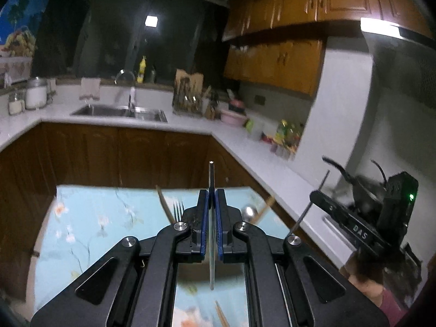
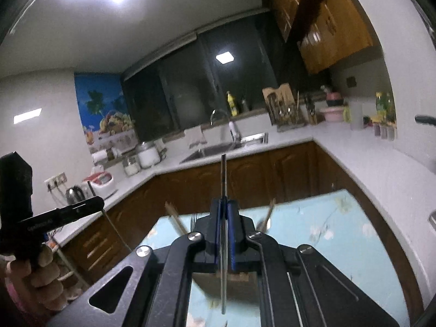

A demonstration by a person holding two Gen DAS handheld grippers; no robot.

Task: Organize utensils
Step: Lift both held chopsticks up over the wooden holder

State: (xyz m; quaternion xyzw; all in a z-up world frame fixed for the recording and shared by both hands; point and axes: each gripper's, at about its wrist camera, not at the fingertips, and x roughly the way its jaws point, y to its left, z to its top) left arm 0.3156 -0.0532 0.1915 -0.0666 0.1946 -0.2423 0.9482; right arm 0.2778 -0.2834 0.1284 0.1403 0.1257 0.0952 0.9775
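Note:
My left gripper [image 1: 211, 199] is shut on a thin metal chopstick [image 1: 211, 174] that stands upright between its blue pads. My right gripper [image 2: 224, 204] is shut on a second metal chopstick [image 2: 223, 171], also upright. Both are held above a table with a light blue floral cloth [image 1: 90, 223]. On the cloth lie a fork [image 1: 178, 208], a wooden chopstick [image 1: 164, 203] and a metal spoon [image 1: 249, 212] with a wooden handle. The right gripper also shows at the right edge of the left wrist view [image 1: 317, 194], with its chopstick [image 1: 313, 201]. A wooden holder [image 2: 234, 279] sits under the right gripper.
A white L-shaped counter [image 1: 259, 150] runs behind and to the right of the table, with a sink [image 1: 120, 110], a utensil rack [image 1: 188, 98], jars [image 1: 35, 95] and bottles [image 1: 286, 133]. Brown cabinets stand below and above. The left gripper's handle and hand [image 2: 30, 245] show at left in the right wrist view.

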